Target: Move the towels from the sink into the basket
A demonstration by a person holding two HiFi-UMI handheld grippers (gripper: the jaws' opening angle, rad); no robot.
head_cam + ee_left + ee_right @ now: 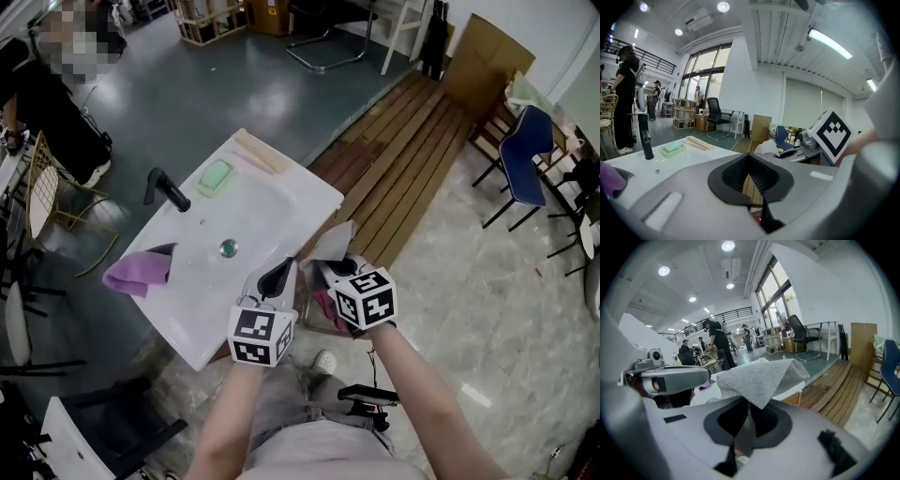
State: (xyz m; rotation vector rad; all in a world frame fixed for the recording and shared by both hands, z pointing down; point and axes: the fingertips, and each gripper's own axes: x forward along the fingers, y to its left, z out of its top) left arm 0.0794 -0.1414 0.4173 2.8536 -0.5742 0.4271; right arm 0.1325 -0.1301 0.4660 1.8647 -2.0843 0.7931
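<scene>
Left gripper (277, 275): jaws together, nothing between. Right gripper (330, 265): jaws clamped on grey towel (759, 375), held at sink (281, 202) right edge. Purple towel (137, 273) lies on sink's left rim, near faucet (165, 189). Green soap (215, 176) at far end.

A glossy grey floor (187, 84) spreads across the far left, with wooden planks (412, 159) beside it and pale speckled flooring (497, 291) to the right. A blue chair (525, 155) stands far right, near a leaning cardboard sheet (487, 61). Tall windows (701, 70) and ceiling lights (723, 6) brighten the hall
</scene>
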